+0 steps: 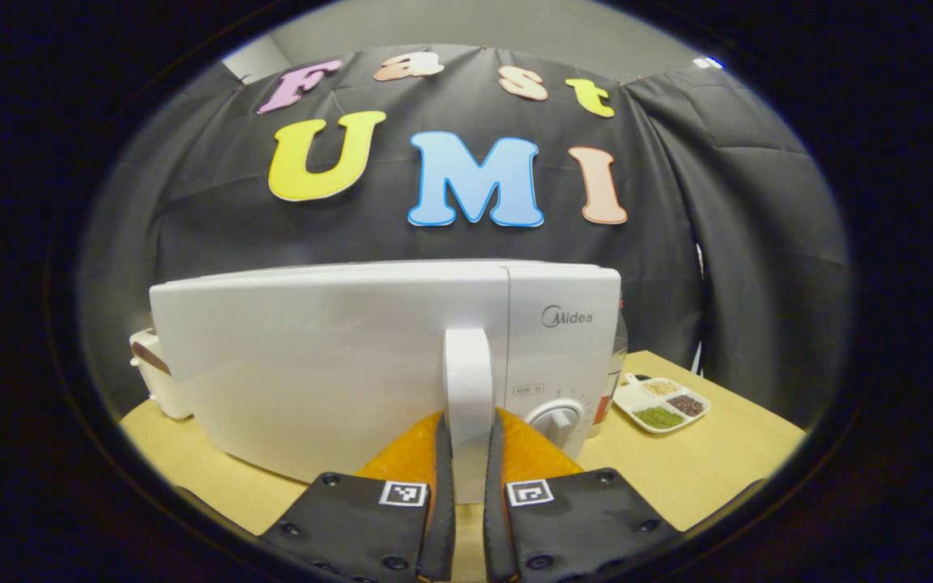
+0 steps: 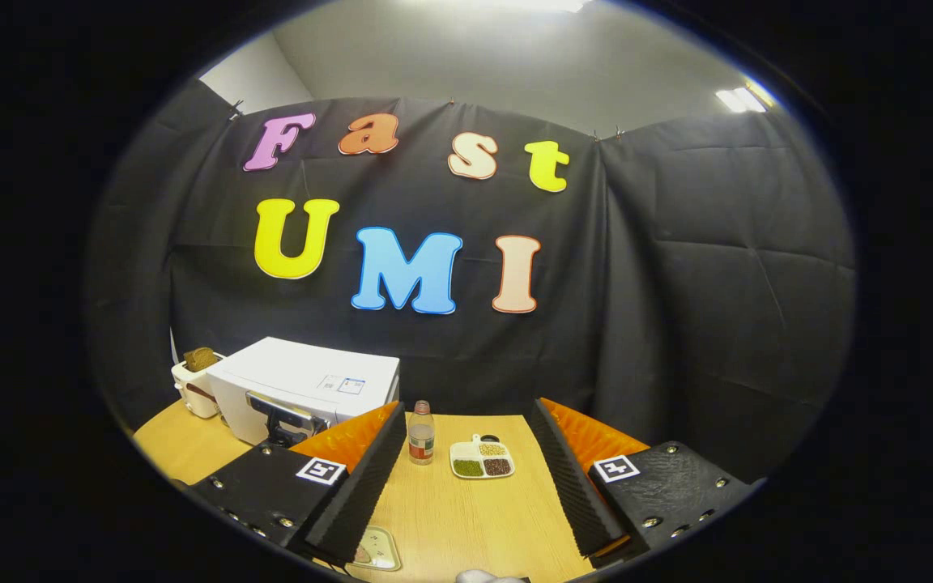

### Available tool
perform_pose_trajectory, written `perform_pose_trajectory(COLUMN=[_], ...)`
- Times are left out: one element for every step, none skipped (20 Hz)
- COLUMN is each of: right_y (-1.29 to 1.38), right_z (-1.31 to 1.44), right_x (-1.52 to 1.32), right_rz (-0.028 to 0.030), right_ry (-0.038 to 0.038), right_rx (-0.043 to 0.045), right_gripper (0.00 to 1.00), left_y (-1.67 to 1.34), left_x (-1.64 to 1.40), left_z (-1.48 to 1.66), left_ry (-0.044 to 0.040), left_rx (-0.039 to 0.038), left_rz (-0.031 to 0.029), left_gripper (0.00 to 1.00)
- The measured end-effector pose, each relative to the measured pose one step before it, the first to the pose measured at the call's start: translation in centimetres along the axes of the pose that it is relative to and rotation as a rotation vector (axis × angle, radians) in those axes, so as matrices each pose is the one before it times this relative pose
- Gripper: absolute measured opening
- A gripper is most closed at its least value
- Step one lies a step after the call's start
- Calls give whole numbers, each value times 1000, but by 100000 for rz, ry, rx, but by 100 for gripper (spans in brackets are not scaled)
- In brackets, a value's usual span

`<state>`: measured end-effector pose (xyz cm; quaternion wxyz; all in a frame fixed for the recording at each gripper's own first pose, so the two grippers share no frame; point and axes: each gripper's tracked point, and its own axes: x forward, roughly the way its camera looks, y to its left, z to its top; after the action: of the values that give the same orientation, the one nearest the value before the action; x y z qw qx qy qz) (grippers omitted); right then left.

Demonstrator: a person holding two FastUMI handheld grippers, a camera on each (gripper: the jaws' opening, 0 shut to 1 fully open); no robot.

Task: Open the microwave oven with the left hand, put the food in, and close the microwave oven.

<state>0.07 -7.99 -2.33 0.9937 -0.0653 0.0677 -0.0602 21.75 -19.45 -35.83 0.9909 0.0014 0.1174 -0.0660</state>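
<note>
Left gripper [image 1: 469,494] clamped on the white door handle [image 1: 467,389] of the microwave oven [image 1: 337,356] straight ahead, door closed, right gripper [image 2: 466,478] spread wide and empty above the wooden bench [image 2: 466,518], bottle [image 2: 421,434] and divided grain dish [image 2: 480,459] beyond its fingers, microwave far left.

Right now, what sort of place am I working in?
Likely a staged kitchen tabletop in a recording booth: a white microwave and a divided dish of grains sit on a wooden table against black cloth.
</note>
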Motion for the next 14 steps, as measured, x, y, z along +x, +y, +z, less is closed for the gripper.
perform_pose_trajectory(right_y=[-141,-21,-79,-79,-75,-54,-8,-91,4,-22,153,54,188,371], right_z=[101,74,5,-65,-198,70,-9,-56,-73,-34,-133,63,-228,-181], right_x=[-138,-6,-35,-4,-88,-55,-50,-19,-38,-35,16,-24,1,8], right_rz=[109,335,136,356,244,479,546,469,443,747,949,1172,1490,1896], right_ry=[-190,-347,48,235,345,-98,-20,-76,-21,238,43,-212,340,152], right_rx=[-196,81,64,-63,-15,417,402,194,87,192,345,483,395,142], right_gripper=[95,95,95,95,95,95,95,95,95,95,95,95,95,95], left_y=[-42,12,22,96,26,24,-35,19,88,-33,385,429,375,412], left_x=[-42,19,-36,2,-71,-80,36,-194,-1231,-1275,-1911,-1440,-1401,-1404], left_z=[53,-52,-72,20,175,49,-165,-126,-1238,121,469,-80,-439,-419], left_ry=[156,818,549,878,178,512,119,854,4137,-2939,-4117,-1568,-483,972], left_rx=[-585,-511,143,-26,-720,-193,-70,-524,-2029,1099,3408,1759,1425,1165], left_rz=[-479,-204,-59,-113,-205,-32,220,499,1411,823,758,541,-104,-320], left_gripper=[22,21,20,20,20,20,20,20,20,21,21,20,19,21])
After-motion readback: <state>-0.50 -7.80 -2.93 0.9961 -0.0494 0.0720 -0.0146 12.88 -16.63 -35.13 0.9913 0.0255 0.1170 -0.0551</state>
